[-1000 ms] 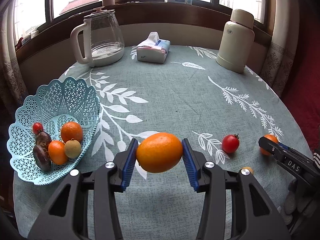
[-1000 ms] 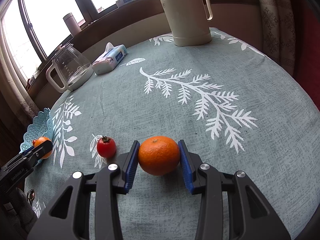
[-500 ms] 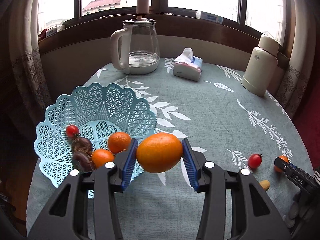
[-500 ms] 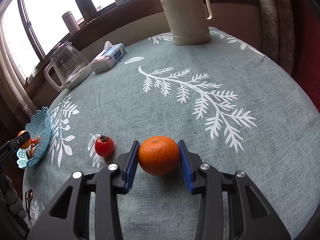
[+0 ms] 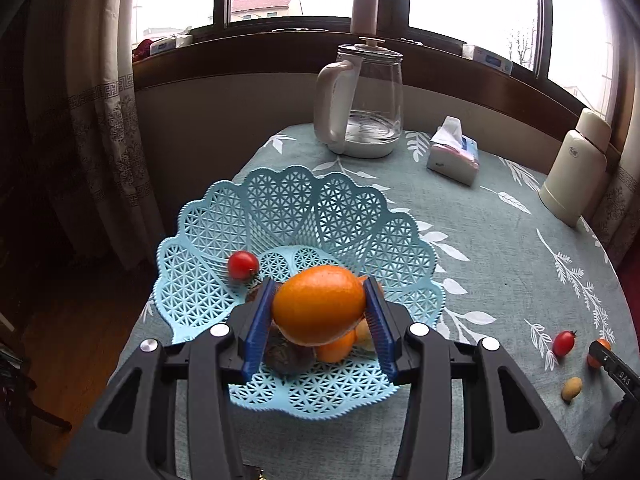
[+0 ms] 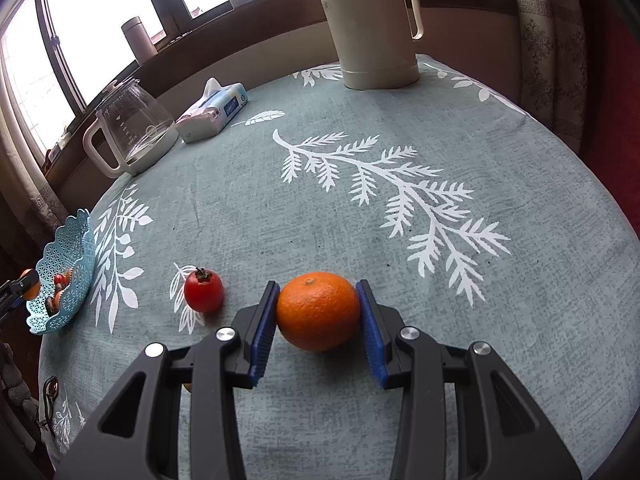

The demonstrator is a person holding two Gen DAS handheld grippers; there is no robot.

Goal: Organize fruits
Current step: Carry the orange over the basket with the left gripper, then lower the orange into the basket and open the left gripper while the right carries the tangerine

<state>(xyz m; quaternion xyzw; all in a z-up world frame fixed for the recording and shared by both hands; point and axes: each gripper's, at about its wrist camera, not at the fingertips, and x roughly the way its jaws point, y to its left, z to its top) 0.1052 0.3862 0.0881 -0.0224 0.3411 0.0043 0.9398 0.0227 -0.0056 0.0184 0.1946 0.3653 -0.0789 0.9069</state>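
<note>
Left gripper (image 5: 319,316): blue pads closed against a large smooth orange fruit (image 5: 318,304), held above the pale blue lattice plastic basket (image 5: 280,208).
Basket contents: one small red cherry tomato (image 5: 243,265), smaller orange fruits and dark brownish fruits, partly hidden.
Right gripper (image 6: 318,312): blue pads touching both sides of a round orange mandarin (image 6: 318,311) that rests on the worktop (image 6: 400,260), covered by a grey-green leaf-print cloth.
Loose on the worktop: a second red tomato with green calyx (image 6: 203,289), just left of the mandarin; a small yellowish oval fruit (image 5: 571,388).
</note>
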